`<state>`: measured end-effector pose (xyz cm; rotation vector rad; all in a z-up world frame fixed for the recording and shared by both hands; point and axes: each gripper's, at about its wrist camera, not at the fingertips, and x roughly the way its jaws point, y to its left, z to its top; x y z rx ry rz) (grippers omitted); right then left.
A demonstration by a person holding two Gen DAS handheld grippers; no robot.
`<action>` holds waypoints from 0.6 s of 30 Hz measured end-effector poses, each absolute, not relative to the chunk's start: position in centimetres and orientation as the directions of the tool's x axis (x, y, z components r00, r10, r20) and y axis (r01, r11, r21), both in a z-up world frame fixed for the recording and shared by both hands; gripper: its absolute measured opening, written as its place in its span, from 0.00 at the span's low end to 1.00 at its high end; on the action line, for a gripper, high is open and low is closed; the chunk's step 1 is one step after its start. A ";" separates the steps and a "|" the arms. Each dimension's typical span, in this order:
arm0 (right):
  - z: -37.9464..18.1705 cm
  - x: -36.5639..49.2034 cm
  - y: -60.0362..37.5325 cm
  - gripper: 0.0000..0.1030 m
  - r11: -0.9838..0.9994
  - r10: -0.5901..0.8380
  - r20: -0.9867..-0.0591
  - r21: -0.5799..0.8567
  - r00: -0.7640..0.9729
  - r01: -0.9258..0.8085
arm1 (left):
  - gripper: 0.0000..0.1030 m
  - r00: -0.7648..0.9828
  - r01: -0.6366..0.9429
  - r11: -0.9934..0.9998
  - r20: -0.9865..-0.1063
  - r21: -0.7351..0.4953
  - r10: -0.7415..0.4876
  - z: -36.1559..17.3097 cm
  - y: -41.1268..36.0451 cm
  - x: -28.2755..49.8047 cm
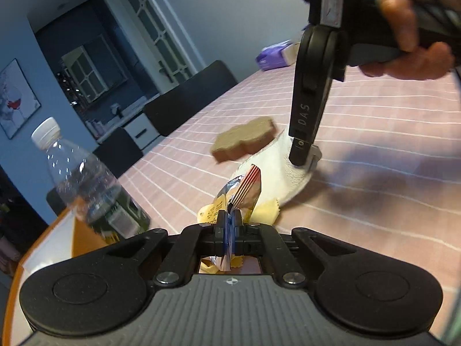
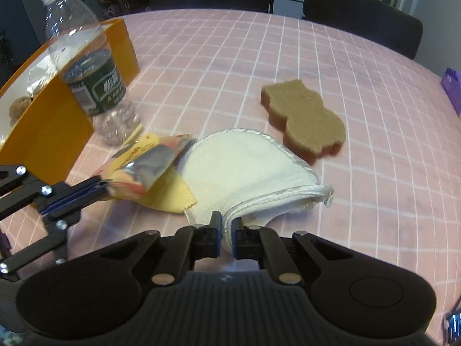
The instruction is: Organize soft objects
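Cloth [image 2: 247, 170] lay on the counter [image 2: 374, 201] beside the sponge [image 2: 305, 121], its edge pinched by the right tool [image 2: 227, 230]; the left tool [image 1: 229, 225] clenched a packet [image 1: 245, 187].

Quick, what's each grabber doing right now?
Left gripper: jaws shut on the snack packet.
Right gripper: jaws shut on the edge of the white cloth.
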<state>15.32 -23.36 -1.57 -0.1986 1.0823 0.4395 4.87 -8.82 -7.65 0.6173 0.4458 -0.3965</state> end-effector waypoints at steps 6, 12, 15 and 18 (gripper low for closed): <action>-3.1 11.6 -24.3 0.04 0.887 0.264 -0.904 0.091 0.336 -0.453 | 0.02 0.806 0.507 0.761 -0.535 0.403 -0.253 -8.1 -7.9 1.4; -3.3 10.0 -23.7 0.15 0.872 0.241 -0.912 0.053 0.332 -0.487 | 0.14 0.770 0.504 0.811 -0.580 0.298 -0.266 -9.0 -6.7 0.7; -2.6 9.7 -23.8 0.20 0.869 0.222 -0.902 0.010 0.371 -0.495 | 0.27 0.777 0.470 0.849 -0.570 0.242 -0.267 -8.5 -5.9 0.2; -1.7 9.5 -23.9 0.26 0.874 0.211 -0.884 -0.020 0.417 -0.485 | 0.49 0.762 0.413 0.907 -0.576 0.081 -0.296 -7.3 -4.2 0.7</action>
